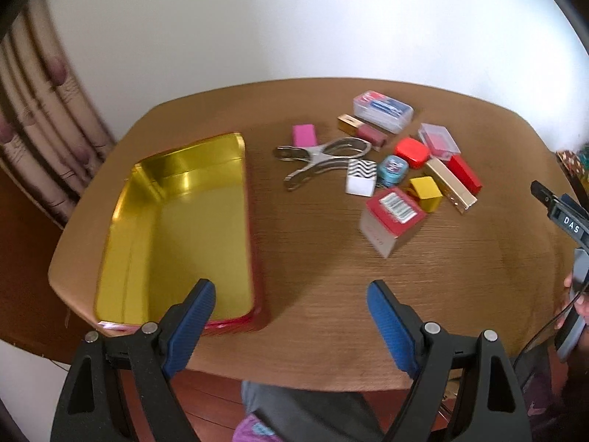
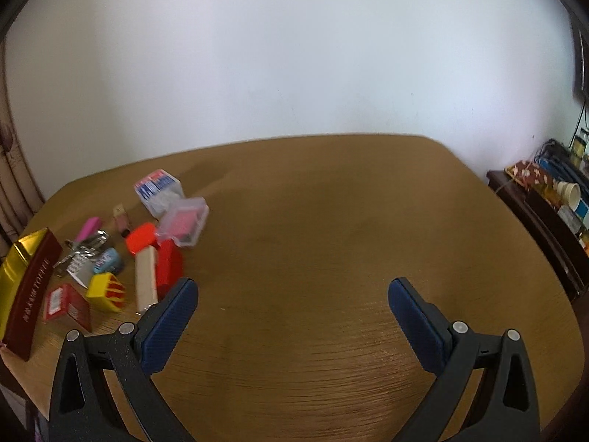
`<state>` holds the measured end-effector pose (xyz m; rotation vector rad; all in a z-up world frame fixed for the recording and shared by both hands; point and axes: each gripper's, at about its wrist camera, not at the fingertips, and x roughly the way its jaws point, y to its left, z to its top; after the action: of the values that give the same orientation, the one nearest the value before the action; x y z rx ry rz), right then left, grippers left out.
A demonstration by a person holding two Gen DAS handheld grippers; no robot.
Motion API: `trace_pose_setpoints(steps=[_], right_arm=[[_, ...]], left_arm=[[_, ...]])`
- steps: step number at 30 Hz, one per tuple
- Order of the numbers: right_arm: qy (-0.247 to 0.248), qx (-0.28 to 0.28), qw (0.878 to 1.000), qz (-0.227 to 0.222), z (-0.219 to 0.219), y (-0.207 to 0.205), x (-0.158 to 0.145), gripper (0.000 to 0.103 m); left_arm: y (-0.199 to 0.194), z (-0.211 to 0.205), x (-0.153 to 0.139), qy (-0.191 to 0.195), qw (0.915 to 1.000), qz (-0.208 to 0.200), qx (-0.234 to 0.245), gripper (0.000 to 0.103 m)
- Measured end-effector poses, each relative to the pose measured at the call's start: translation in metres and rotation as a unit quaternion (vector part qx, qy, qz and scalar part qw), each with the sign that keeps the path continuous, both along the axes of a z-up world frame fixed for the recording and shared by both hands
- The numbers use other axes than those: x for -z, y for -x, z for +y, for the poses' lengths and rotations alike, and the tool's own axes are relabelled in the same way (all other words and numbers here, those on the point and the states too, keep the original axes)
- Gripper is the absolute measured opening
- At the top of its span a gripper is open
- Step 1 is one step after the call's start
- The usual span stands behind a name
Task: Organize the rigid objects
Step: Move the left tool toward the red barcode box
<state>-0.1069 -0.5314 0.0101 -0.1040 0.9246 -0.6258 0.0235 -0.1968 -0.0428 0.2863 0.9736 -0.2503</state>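
Note:
An open tin (image 1: 176,228) with a gold inside and red walls lies on the left of the wooden table (image 1: 313,258); nothing is in it. It also shows in the right wrist view (image 2: 29,287). A cluster of small objects lies to its right: a metal clip (image 1: 320,160), pink block (image 1: 304,134), red-white box (image 1: 392,221), yellow box (image 1: 427,192), clear case (image 1: 383,110). My left gripper (image 1: 291,302) is open and empty, above the table's near edge beside the tin. My right gripper (image 2: 292,298) is open and empty, to the right of the cluster (image 2: 147,250).
A dark side cabinet (image 2: 545,213) with cups and clutter stands right of the table. A curtain (image 1: 40,110) hangs at the left. A white wall is behind the table. The right gripper's body shows at the right edge of the left wrist view (image 1: 567,217).

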Motion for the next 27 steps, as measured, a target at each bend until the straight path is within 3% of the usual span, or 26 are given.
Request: trace_pose_setpoints(steps=[10,27], right_arm=[[-0.029,0.016,0.999,0.01,-0.025,0.004,0.009,0.103],[-0.067,0.003,0.998,0.013,-0.027,0.0,0.016,0.103]], left_arm=[[-0.031,-0.04,0.016,0.037,0.9967,0.071,0.006,0.087],[-0.064,-0.066,0.034,0.061,0.9912,0.115,-0.021,0.087]])
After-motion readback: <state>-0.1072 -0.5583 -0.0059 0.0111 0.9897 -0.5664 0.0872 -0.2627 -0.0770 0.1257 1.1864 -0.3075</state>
